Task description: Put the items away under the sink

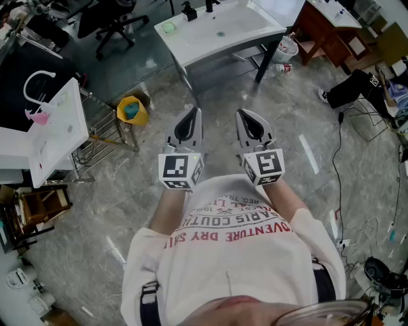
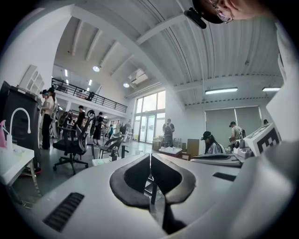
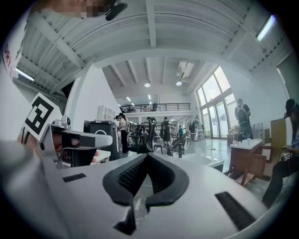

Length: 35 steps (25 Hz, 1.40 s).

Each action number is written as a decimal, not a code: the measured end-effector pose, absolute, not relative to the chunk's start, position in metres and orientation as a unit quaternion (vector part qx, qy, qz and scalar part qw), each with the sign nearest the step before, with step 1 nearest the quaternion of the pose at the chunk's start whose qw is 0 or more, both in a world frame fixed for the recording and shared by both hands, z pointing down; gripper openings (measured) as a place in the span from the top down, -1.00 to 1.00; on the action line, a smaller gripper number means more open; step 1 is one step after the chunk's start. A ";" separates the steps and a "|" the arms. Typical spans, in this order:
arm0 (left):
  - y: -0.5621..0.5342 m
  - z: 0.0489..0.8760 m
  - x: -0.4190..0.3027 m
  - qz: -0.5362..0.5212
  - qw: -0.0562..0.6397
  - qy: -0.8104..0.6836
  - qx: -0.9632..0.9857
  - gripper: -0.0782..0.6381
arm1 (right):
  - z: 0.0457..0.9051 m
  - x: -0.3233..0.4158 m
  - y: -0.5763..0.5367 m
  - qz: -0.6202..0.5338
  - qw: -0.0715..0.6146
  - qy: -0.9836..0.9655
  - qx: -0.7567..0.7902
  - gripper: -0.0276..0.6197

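The white sink [image 1: 223, 28] stands on dark legs at the far end of the floor, with a green dish [image 1: 168, 27] and a dark dispenser [image 1: 189, 11] on its rim. By its right leg, a white container [image 1: 287, 46] and a small bottle [image 1: 282, 67] rest on the floor. My left gripper [image 1: 193, 112] and right gripper [image 1: 243, 113] are held side by side before my chest, pointing at the sink from well short of it. Both are shut and hold nothing, as the left gripper [image 2: 150, 156] and right gripper [image 3: 147, 156] show in their own views.
A yellow bucket [image 1: 131, 109] and a wire rack [image 1: 102, 143] stand left of my path, beside a second white counter [image 1: 57, 127] with a faucet. An office chair [image 1: 115, 25] is at the back left. A wooden desk [image 1: 331, 28] and cables [image 1: 357, 121] lie to the right.
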State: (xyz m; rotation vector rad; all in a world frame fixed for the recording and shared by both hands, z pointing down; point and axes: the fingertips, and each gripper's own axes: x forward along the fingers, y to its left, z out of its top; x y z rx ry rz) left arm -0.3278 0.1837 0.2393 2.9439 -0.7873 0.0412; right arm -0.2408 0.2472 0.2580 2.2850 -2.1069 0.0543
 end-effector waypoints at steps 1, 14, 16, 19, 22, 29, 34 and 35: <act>0.183 0.240 -0.327 0.015 0.047 -0.256 0.965 0.70 | 0.258 -0.241 0.247 0.018 0.017 -0.677 0.735 0.84; 0.168 0.255 -0.317 0.020 0.074 -0.263 0.962 0.71 | 0.270 -0.219 0.236 0.040 0.019 -0.659 0.751 0.83; 0.162 0.259 -0.312 0.023 0.078 -0.270 0.960 0.70 | 0.276 -0.207 0.229 0.059 0.011 -0.655 0.753 0.83; 0.151 0.268 -0.304 0.031 0.080 -0.283 0.955 0.70 | 0.287 -0.193 0.217 0.074 0.006 -0.659 0.749 0.83; 0.133 0.275 -0.292 0.035 0.082 -0.301 0.949 0.70 | 0.293 -0.177 0.199 0.074 0.007 -0.671 0.738 0.83; 0.081 0.264 -0.222 0.035 0.044 -0.346 0.937 0.70 | 0.284 -0.100 0.134 0.063 -0.004 -0.700 0.711 0.83; 0.038 0.255 -0.154 0.021 0.060 -0.381 0.922 0.71 | 0.271 -0.024 0.083 0.051 0.004 -0.727 0.685 0.83; 0.029 0.254 -0.141 0.019 0.061 -0.389 0.919 0.71 | 0.268 -0.008 0.073 0.050 0.004 -0.730 0.681 0.83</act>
